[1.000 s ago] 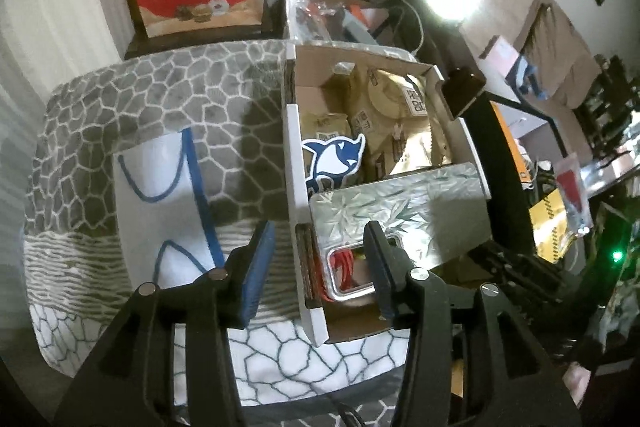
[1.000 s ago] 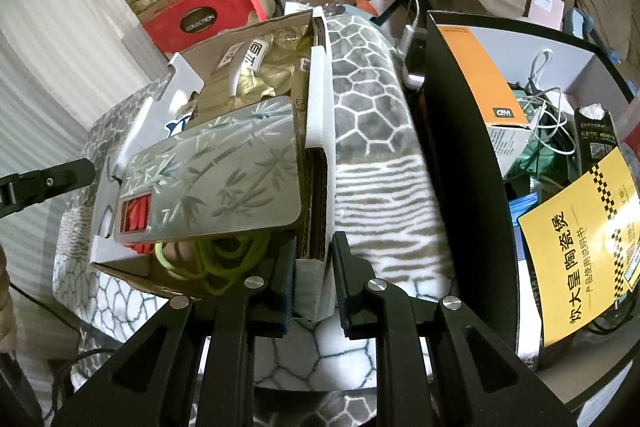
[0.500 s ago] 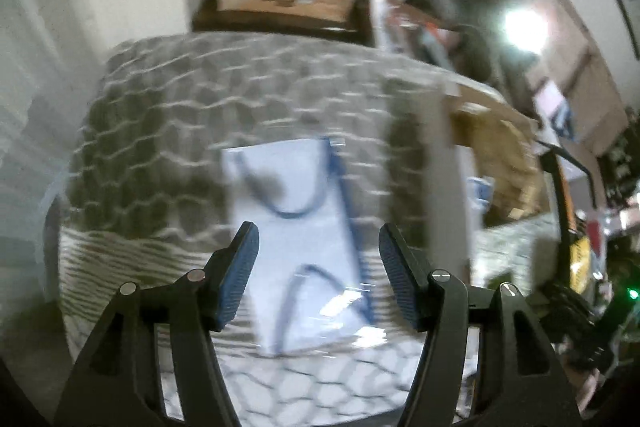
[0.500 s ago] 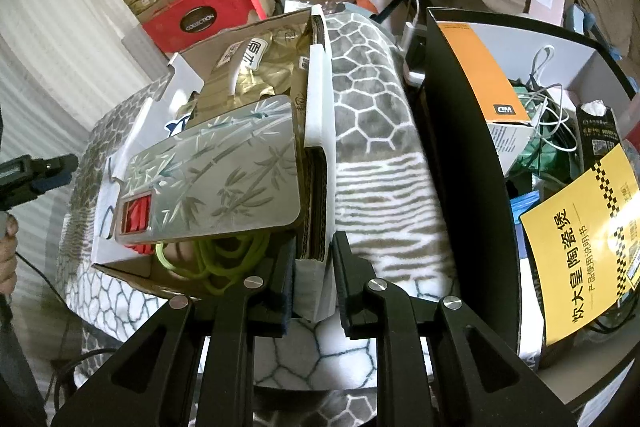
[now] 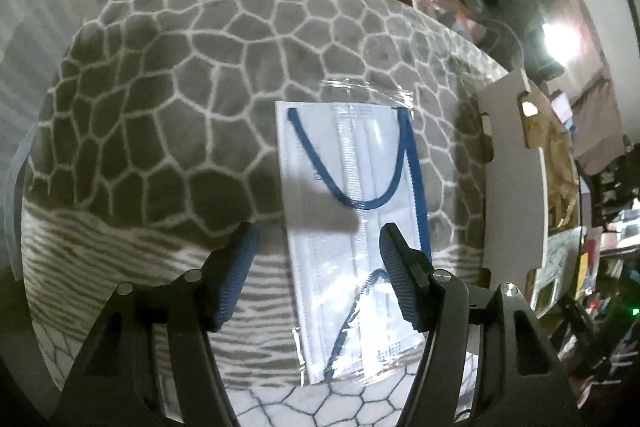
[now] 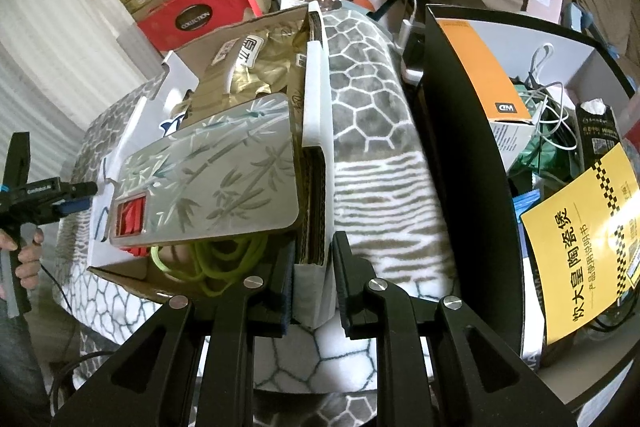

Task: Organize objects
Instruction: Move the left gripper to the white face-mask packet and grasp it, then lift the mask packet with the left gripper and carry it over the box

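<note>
Left gripper [image 5: 316,253]: fingers spread, nothing clamped, jaws just widened. Wrapped face mask [image 5: 356,219] seen flat on patterned blanket [image 5: 160,99], lying partly between fingers, nearer right-hand pad; contact not shown. Step judged: approach to pick mask. Next move: descent, fingers centred on packet edge, closure on thin film. Right gripper [image 6: 312,267]: fingers closed on wall of cardboard box [image 6: 316,163], box steadied.
</note>
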A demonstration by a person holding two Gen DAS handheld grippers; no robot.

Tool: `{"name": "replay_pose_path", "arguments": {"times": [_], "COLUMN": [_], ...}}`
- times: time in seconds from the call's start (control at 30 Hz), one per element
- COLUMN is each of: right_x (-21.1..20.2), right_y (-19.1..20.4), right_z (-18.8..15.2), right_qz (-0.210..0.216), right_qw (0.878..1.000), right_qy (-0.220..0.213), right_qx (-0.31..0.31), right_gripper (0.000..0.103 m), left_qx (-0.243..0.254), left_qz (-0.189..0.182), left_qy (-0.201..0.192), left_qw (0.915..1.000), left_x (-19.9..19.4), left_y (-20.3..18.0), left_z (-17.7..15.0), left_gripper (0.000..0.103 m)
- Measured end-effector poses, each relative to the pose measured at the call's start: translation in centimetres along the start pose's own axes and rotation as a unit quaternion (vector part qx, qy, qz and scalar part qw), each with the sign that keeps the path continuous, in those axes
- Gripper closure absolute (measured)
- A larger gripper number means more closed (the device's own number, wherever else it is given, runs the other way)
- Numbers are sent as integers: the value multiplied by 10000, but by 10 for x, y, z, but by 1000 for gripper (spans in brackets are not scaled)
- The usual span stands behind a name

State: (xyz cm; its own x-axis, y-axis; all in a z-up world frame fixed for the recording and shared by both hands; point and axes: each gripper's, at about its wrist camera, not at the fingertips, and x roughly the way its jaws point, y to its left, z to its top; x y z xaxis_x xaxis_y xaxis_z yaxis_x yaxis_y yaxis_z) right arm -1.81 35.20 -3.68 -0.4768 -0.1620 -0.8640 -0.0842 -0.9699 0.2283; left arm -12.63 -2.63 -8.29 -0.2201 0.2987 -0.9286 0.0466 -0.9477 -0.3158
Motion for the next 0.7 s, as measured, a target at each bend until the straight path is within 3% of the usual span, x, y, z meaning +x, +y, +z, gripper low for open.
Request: {"name": "replay_pose_path", "arguments": {"times": [0.33, 0.43, 0.5, 0.7], "right_x": [4, 4, 4, 5], "right_y": [0, 0, 0, 0], "right_z": [2, 1, 1, 1], "right_qz": [-28, -18, -20, -9], "right_qw": [10000, 10000, 10000, 10000], "right_qy": [38, 40, 34, 36], "right_qx": [35, 45, 43, 52], "right_gripper": [85, 85, 85, 85], "left_qx": [581, 539, 496, 307], "left_qz": [770, 788, 738, 421], "left_qy": [-385, -458, -469, -620], "left_qw": [9946, 9944, 9949, 9967], "left_x": [9, 12, 11, 5], "left_y": [-36, -40, -38, -32], "left_z": [-3, -1, 0, 6], "left_gripper": [54, 71, 91, 102]}}
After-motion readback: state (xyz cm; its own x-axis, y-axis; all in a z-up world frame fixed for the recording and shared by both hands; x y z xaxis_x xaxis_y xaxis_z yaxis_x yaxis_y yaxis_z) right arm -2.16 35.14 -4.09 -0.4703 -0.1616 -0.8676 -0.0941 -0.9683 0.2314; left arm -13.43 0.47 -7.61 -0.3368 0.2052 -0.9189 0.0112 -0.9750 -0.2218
